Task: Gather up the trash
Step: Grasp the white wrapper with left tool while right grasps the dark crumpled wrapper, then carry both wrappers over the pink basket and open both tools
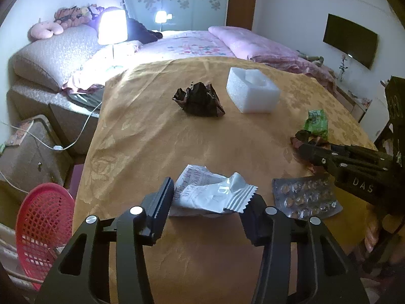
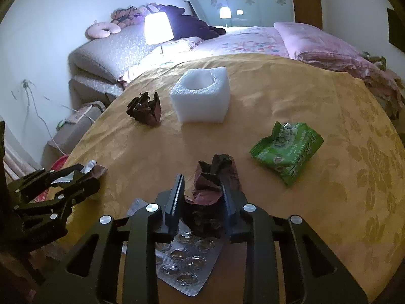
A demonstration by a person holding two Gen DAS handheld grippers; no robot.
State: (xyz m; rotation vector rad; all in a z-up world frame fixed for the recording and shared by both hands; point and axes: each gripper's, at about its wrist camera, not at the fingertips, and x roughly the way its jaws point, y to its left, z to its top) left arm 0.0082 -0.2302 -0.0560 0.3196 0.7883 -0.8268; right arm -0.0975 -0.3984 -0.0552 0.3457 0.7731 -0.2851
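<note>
My left gripper (image 1: 211, 192) is shut on a crumpled white wrapper (image 1: 202, 190) just above the yellow tablecloth (image 1: 152, 139); the right wrist view shows that gripper (image 2: 81, 174) at the far left with the wrapper (image 2: 89, 166) in it. My right gripper (image 2: 202, 177) is shut on a crumpled maroon-brown wrapper (image 2: 215, 169), its fingers on either side of it. A silver blister pack (image 2: 184, 266) lies under that gripper. Farther off lie a green snack bag (image 2: 288, 149), a dark crumpled wrapper (image 2: 145, 110) and a white foam block (image 2: 202, 98).
A red mesh basket (image 1: 40, 223) stands below the table's left edge. Behind the table are a bed (image 1: 202, 43) with pink bedding and a lit lamp (image 1: 112, 26). A cable (image 1: 83, 129) hangs by a low cabinet at left.
</note>
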